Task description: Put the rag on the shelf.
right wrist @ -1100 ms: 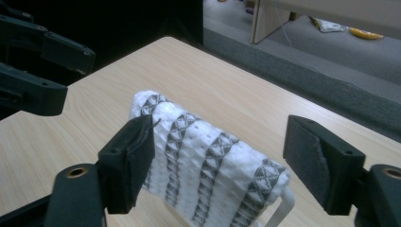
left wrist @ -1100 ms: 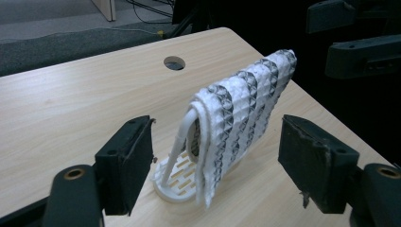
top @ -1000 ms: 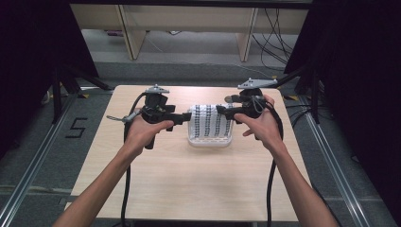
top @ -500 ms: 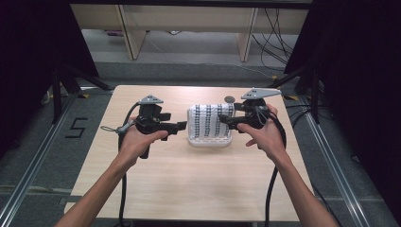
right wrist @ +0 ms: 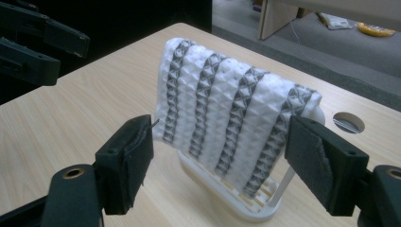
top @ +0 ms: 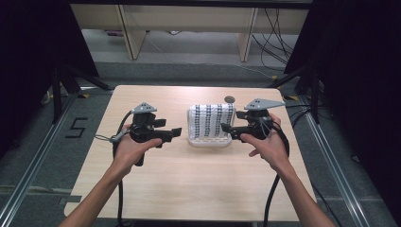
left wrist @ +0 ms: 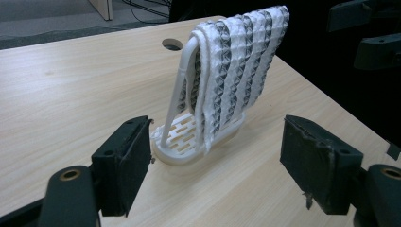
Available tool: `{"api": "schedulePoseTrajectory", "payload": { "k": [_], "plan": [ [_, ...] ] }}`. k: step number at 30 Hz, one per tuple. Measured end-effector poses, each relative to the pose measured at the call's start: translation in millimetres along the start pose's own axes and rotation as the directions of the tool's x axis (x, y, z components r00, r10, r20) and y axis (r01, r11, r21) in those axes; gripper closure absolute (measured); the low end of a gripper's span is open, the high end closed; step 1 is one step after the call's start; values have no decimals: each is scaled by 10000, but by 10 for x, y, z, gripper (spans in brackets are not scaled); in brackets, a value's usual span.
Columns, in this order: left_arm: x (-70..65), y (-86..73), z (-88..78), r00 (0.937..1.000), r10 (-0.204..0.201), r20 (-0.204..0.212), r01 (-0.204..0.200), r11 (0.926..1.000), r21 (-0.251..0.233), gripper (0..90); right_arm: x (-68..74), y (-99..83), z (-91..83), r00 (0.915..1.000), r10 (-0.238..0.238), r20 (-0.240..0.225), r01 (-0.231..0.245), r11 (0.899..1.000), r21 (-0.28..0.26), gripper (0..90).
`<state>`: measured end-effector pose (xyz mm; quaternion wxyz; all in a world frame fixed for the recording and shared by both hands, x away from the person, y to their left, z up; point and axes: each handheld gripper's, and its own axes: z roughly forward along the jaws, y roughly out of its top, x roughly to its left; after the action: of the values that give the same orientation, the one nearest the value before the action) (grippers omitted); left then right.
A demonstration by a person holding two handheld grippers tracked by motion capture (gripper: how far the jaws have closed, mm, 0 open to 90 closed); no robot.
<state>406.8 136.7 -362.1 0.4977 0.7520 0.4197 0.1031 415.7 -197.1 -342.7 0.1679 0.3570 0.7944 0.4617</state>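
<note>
The cloth (top: 211, 120) is draped over the rack (top: 209, 141). Left gripper (top: 176, 132) and right gripper (top: 226, 128) are held open, flanking it, nothing gripped.

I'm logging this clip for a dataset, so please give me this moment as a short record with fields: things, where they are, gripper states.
surface: wooden table
main thing: striped cloth, white with grey stripes
cloth state: draped over the hoop of a white rack
rack position: standing on the table, between the two grippers
left hand-held gripper: open, left of the rack, holding nothing
right hand-held gripper: open, at the cloth's right edge, contact cannot be told
other: round hole in the table behind the rack
</note>
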Motion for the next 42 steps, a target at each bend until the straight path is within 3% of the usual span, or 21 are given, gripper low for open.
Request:
{"api": "schedulePoseTrajectory", "payload": {
  "k": [3, 4, 6, 7, 10, 15, 16, 17, 27, 30, 32, 35, 37, 42],
  "plan": [
    [-7, -32, -16, 10000, 18, 0, -18, 10000, -58, 246, 3, -49, 10, 9998, -172, -94, 171, 9998, -118, 255],
    [-10, -40, -24, 10000, 39, -6, -39, 10000, -8, 246, 30, -62, -7, 9998, 150, -126, -150, 9999, 71, 256],
    [-12, -51, -27, 10000, 67, 2, -67, 10000, -24, 247, 24, -83, -2, 9999, -89, -102, 89, 10000, 6, 256],
    [-18, -73, -34, 9999, 113, -10, -113, 9999, 11, 247, 52, -96, -5, 9997, 180, -166, -179, 9998, 54, 256],
    [-20, -101, -45, 9998, 214, 34, -214, 9997, 87, 246, 69, -120, -10, 9997, 188, -124, -189, 9998, -17, 255],
    [-26, -152, -58, 9998, 171, 45, -171, 9999, 8, 246, 56, -157, -21, 9997, -114, -215, 115, 9999, 26, 250],
    [-26, -160, -60, 9998, 175, 72, -175, 9998, -1, 246, 68, -165, -27, 9997, 83, -250, -80, 9999, 109, 248],
    [-27, -169, -62, 9998, 173, 100, -173, 9999, 5, 246, 70, -175, -29, 9999, 50, -121, -50, 10000, -6, 248],
    [-20, -309, -73, 9998, 107, 183, -109, 9999, 100, 246, 126, -288, -3, 9992, 113, -373, -108, 9999, 129, 247],
    [-20, -345, -81, 9996, 279, -15, -278, 9993, 236, 246, 129, -331, 5, 9987, 66, -511, -55, 9998, 215, 239],
    [-11, -365, -96, 9997, 240, 41, -241, 9995, 187, 246, 140, -369, 14, 9972, 274, -693, -256, 9993, 276, 239],
    [-17, -412, -112, 9997, 251, 8, -251, 9996, 98, 246, 133, -423, 27, 9978, 64, -666, -46, 9996, 272, 239],
    [-24, -450, -112, 9994, 359, 36, -359, 9993, 117, 246, 156, -458, 21, 9975, 292, -651, -270, 9990, 347, 238],
    [-57, -538, -96, 9976, 694, 84, -695, 9975, 115, 231, 175, -519, -1, 9963, 131, -844, -105, 9995, 314, 237]
  ]
}}
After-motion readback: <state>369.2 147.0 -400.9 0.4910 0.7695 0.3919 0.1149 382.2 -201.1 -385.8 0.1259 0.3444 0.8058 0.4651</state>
